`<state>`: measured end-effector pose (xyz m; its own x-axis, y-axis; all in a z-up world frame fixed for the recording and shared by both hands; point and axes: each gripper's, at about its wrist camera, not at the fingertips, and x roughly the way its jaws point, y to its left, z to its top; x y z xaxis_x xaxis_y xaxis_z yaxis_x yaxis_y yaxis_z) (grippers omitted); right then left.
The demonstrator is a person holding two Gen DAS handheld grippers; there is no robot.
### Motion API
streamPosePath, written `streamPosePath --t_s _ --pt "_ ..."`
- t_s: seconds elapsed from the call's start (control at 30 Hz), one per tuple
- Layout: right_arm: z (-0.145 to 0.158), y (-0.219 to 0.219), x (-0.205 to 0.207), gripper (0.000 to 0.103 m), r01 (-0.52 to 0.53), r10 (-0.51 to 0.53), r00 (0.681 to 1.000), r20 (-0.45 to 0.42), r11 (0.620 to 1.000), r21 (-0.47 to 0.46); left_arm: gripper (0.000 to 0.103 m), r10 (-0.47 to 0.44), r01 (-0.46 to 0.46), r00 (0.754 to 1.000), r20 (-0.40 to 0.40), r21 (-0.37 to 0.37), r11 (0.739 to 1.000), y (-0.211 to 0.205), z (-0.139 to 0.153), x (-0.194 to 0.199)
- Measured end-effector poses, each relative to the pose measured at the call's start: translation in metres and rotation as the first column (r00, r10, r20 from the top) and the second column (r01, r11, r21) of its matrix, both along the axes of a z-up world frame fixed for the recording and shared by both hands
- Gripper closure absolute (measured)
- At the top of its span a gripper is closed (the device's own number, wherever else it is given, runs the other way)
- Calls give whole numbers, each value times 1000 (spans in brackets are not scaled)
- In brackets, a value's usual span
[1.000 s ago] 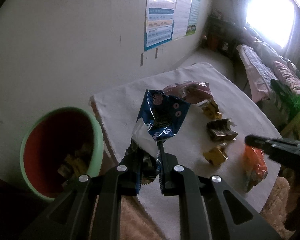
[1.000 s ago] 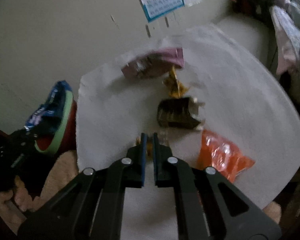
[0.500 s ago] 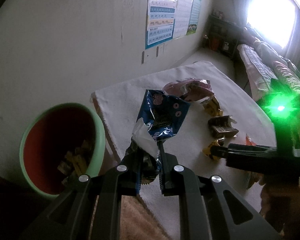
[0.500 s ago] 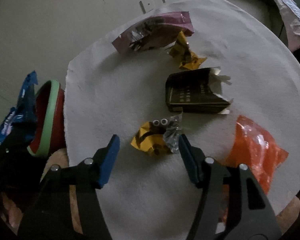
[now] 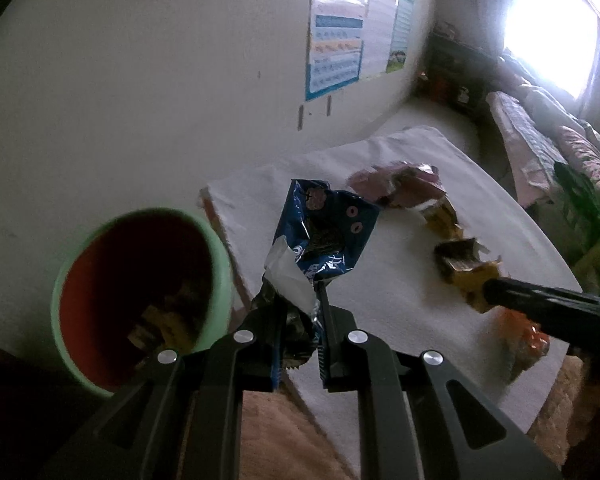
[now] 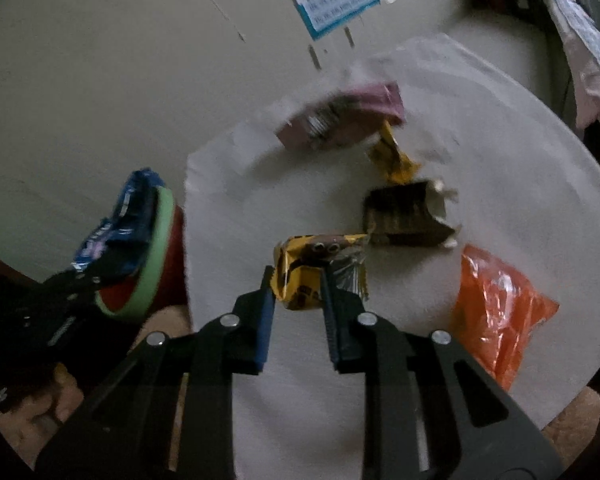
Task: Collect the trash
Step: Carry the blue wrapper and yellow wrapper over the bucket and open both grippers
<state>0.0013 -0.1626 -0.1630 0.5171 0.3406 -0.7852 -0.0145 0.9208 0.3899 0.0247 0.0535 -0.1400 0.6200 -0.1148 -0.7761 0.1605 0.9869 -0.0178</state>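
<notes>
Now right jaws closing round yellow wrapper (image 6: 316, 270)

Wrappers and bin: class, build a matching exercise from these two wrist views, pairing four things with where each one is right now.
Things:
1. blue wrapper
2. yellow wrapper
3. orange bag
4. green-rimmed bin

Places:
A. lying flat on the white cloth, nothing touching it
B. beside the table edge, scraps inside
C. clamped in the left gripper
D. between the closing jaws of the right gripper

Pairs: 1-C, 2-D, 3-A, 4-B
</notes>
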Motion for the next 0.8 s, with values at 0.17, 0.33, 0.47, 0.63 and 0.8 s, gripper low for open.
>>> streamPosePath --t_s 0.17,0.33,0.47,0.63,0.8 --pt "29 17 2 80 -48 49 996 73 999 -17 92 52 -52 998 31 15 999 20 10 5" --pt "42 44 11 80 -118 119 988 97 993 -17 92 115 -115 992 44 11 993 44 16 9" --pt "42 70 20 80 -168 169 982 87 986 -17 92 163 -164 985 46 6 986 66 16 9" --pt "42 101 28 80 -228 229 970 79 973 -10 92 203 -203 979 35 6 979 90 11 9" --pt "45 129 41 80 -277 276 958 80 961 6 92 249 -249 968 11 8 969 113 1 10"
